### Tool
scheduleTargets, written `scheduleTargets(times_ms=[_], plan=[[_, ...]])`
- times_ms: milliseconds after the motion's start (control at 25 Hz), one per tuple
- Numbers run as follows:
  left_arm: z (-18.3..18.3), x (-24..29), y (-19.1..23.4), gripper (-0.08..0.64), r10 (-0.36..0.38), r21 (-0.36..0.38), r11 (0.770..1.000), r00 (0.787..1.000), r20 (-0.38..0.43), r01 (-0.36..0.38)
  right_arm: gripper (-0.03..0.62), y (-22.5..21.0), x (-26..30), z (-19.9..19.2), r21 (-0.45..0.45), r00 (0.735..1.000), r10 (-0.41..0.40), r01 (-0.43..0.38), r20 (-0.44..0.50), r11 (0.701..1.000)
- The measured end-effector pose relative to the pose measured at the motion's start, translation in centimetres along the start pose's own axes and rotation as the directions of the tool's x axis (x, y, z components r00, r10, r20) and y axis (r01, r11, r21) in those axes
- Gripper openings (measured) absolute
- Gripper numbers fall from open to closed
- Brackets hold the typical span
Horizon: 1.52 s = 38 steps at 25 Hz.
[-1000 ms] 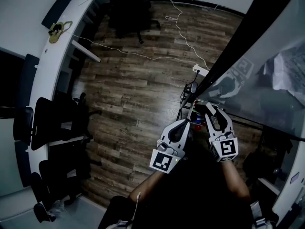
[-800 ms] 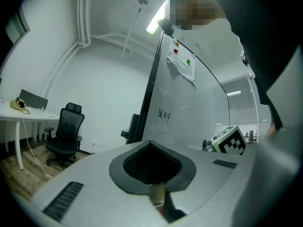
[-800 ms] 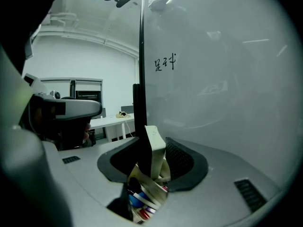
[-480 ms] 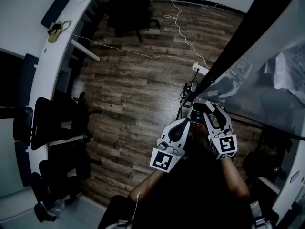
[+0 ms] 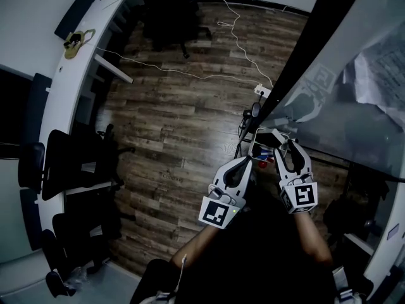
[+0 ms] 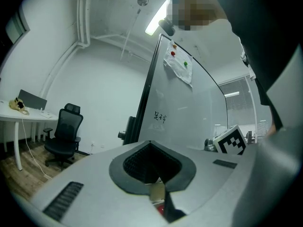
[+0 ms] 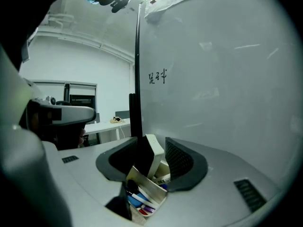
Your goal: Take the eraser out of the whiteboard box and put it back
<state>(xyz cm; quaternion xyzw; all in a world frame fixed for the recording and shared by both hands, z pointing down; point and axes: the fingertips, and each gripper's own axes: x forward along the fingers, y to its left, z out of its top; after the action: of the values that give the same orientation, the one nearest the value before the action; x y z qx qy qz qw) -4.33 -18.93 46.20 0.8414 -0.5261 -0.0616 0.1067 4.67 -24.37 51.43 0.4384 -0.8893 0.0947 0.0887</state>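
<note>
Your right tool has just been opening its jaws. Its own view shows them standing apart with the eraser between them: released, with a gap between the right pad and the eraser's white side. You cannot tell whether the dark felt face touches the left pad. The eraser stands tilted in the whiteboard box, above a jumble of markers, just beside the whiteboard. None of that is legible from the head view, where the two tools cover most of the box and only a speck of red and blue shows between them.

Your left tool is clenched on nothing, with its jaw tips meeting. Its view shows only a beige scrap and a bit of red below the jaws, not the eraser. It does show the marker cube of your right tool close by, the handwriting on the board, and an office chair beside a white desk.

Only the head view takes in the wood floor and the white cable trailing across it.
</note>
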Motion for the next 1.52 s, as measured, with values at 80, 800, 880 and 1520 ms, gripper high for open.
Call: scheduleTargets(times_ms=[80,800,880,1520], plan=[[0.1,-0.2,-0.2,0.006,-0.006,0.0,1.0,1.0,0.003,0.006,0.186,-0.1,-0.6,0.1,0.003,1.0,-0.011,0.011,0.012,1.0],[2.8,-8.2,-4.9,0.006,-0.08,0.051,0.996,0.994,0.076,0.077,0.015,4.4,-9.8,1.8,0.118,0.993,-0.094,0.085,0.077,0.989],[2.9,-9.7,-5.7,0.006,-0.092,0.056,0.995,0.992,0.081,0.088,0.015,5.7,-11.7,2.1,0.086,0.99,-0.107,0.1,0.09,0.991],[2.7,-17.6,-12.3,0.006,-0.123,0.061,0.991,0.99,0.063,0.12,0.014,10.9,-24.1,1.9,0.124,0.975,-0.15,0.131,0.162,0.984]])
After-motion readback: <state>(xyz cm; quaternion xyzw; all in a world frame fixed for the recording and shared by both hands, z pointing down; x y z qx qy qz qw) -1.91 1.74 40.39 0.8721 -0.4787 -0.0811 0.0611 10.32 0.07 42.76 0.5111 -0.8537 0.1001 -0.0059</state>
